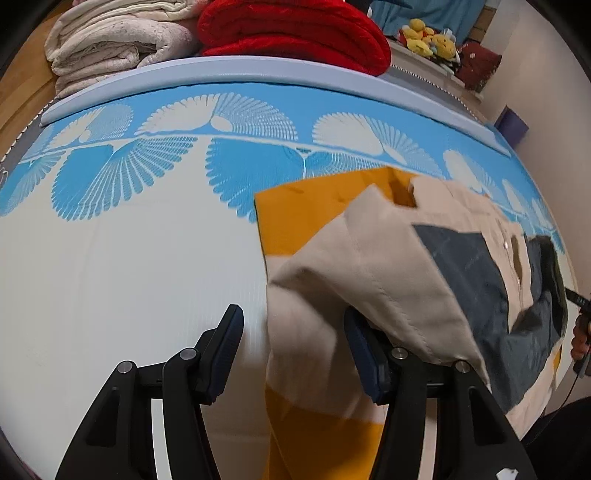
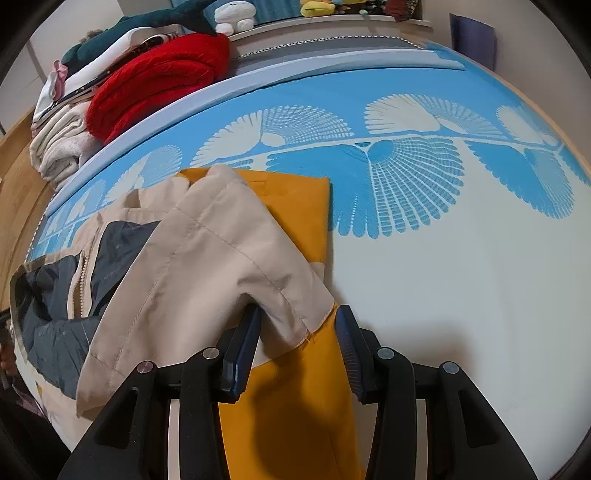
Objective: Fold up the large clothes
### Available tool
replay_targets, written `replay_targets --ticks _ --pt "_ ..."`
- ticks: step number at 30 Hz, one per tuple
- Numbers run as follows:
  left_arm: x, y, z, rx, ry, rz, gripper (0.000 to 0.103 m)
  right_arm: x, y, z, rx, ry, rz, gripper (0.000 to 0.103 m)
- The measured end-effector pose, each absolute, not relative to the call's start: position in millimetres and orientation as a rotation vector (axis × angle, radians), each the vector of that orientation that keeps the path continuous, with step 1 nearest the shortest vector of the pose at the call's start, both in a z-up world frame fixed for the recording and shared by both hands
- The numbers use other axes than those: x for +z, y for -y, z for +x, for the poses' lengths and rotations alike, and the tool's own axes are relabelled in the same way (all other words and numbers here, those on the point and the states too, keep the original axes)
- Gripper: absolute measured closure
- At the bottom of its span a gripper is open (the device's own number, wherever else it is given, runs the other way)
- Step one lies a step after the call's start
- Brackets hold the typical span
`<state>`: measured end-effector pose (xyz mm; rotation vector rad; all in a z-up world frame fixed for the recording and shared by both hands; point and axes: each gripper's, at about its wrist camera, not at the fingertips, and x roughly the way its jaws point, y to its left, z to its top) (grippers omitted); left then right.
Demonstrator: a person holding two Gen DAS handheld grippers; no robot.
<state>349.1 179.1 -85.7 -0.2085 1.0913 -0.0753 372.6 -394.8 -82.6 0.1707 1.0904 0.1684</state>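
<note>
Both jaw pairs stand parted: left hand-held gripper [image 1: 293, 350] and right hand-held gripper [image 2: 297, 350] have the jacket [image 2: 207, 251] loose between them; draw back straight so the fold stays flat.

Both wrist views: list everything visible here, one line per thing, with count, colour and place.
jacket: one, beige, mustard and dark grey, partly folded on the mat
mat: one, white with blue fan pattern, covers the surface
red blanket: one, folded, beyond the mat's far edge
cream bedding: one folded pile, beside the red blanket
plush toys: several, yellow, on a far ledge
white plush: one, far ledge
purple object: one, by the wall
left gripper: black fingers apart, beige cloth between them
right gripper: black fingers apart, a cloth corner between them
</note>
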Motion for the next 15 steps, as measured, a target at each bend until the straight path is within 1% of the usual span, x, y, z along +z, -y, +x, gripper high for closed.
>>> replay_targets --ticks 2,3,5,6,7,8,9,10,12,13,15 --pt "-86 -180 355 -0.082 -1.083 -0.220 0.050 -84 393 377 0.186 -1.088 0.172 0.059" --pt "-87 -180 357 -0.087 -1.079 -0.226 0.052 -85 392 380 0.195 -1.086 0.169 0.059" --pt "-87 -179 362 -0.103 -1.071 -0.234 0.059 -85 391 384 0.207 -1.081 0.174 0.059" --pt "-88 -179 365 -0.113 -1.072 -0.237 0.070 -86 392 387 0.213 -1.079 0.184 0.059" --pt "-90 -179 368 -0.119 -1.073 -0.238 0.087 -87 393 388 0.221 -1.079 0.192 0.059" --pt "-90 -180 371 -0.122 -1.074 -0.238 0.095 -88 393 389 0.226 -1.077 0.197 0.067" --pt "-89 -181 373 -0.123 -1.065 -0.241 0.098 -87 392 391 0.245 -1.063 0.203 0.089" --pt "-87 -184 375 -0.119 -1.046 -0.244 0.100 -85 392 392 0.261 -1.050 0.207 0.096" --pt "-79 -197 378 -0.092 -0.988 -0.300 0.101 -79 396 394 0.270 -1.005 0.263 0.100" --pt "-76 -211 379 -0.065 -0.953 -0.382 0.102 -76 400 394 0.262 -0.979 0.303 0.100" --pt "-82 -226 382 -0.013 -0.947 -0.456 0.102 -71 417 396 0.211 -0.920 0.409 0.101"
